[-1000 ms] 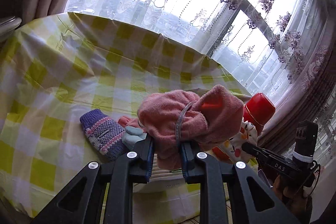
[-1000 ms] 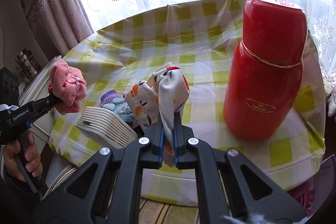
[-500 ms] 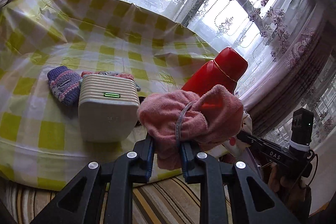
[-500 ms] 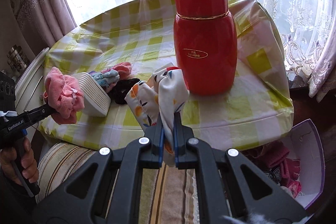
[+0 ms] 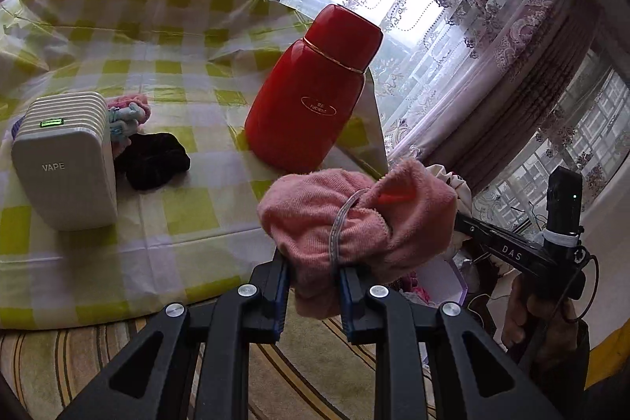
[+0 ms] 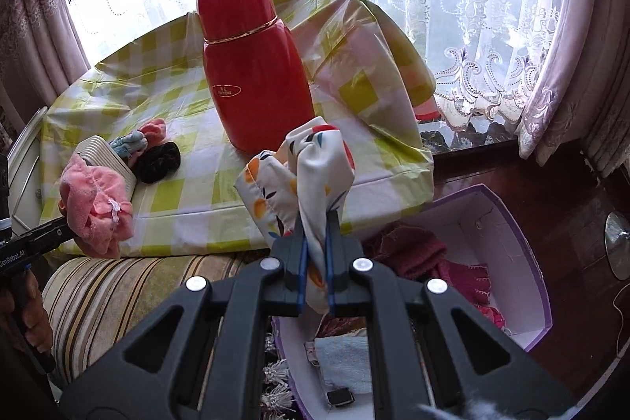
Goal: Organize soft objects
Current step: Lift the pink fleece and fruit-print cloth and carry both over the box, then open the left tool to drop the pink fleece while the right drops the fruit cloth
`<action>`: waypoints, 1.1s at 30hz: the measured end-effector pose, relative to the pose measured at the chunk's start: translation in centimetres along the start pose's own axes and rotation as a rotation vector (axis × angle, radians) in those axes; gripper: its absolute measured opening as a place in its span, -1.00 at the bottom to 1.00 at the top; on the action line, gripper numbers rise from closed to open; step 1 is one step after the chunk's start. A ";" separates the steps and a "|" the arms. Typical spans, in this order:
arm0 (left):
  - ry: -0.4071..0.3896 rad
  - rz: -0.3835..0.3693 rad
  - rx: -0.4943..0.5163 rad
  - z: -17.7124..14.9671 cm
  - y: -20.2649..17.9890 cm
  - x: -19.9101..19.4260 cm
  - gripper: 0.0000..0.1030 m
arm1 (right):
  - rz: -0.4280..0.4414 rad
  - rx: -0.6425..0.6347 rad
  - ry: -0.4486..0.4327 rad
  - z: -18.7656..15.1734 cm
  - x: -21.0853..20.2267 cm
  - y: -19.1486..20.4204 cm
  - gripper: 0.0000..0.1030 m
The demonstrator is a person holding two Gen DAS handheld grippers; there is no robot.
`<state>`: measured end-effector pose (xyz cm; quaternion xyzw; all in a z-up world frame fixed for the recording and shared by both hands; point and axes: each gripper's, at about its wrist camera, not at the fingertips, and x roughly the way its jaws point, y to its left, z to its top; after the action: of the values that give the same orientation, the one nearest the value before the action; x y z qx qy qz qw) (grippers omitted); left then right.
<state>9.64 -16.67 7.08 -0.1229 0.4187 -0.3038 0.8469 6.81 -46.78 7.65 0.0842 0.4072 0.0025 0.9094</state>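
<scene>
My left gripper [image 5: 313,274] is shut on a bunched pink terry cloth [image 5: 354,219] with a grey band, held in the air past the table's front edge; the same pink cloth [image 6: 96,205] shows at the left of the right wrist view. My right gripper [image 6: 315,250] is shut on a white cloth printed with orange and red shapes [image 6: 303,176], hanging above a purple-rimmed box [image 6: 523,219] on the floor that holds red knitwear and other fabric. On the table lie a black scrunchie [image 5: 151,160], a pale blue and pink bundle [image 5: 128,113].
A red flask [image 5: 311,93] stands on the yellow-checked tablecloth [image 5: 189,207]. A white ribbed device marked VAPE [image 5: 65,160] stands at the left. A striped seat [image 6: 130,282] runs below the table edge. Lace curtains and a window lie behind.
Both grippers have swung right and back from the table, each keeping its cloth. The floor box has come into the right wrist view, and the flask now stands farther left.
</scene>
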 end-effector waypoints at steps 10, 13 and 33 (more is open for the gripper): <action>0.074 -0.063 0.085 -1.0 -5.4 2.8 -0.56 | -0.135 0.066 -0.017 -1.0 -2.4 -5.8 -0.78; 0.097 -0.075 0.107 -1.4 -6.8 3.7 -0.55 | -0.156 0.082 -0.018 -1.3 -2.7 -6.8 -0.78; 0.241 -0.160 0.244 -3.8 -12.1 6.6 0.13 | -0.246 0.069 0.035 -3.1 -3.8 -9.0 0.22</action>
<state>4.72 -30.08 6.10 -0.0149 0.4658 -0.4314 0.7724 1.40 -55.42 7.04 0.0650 0.4303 -0.1214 0.8921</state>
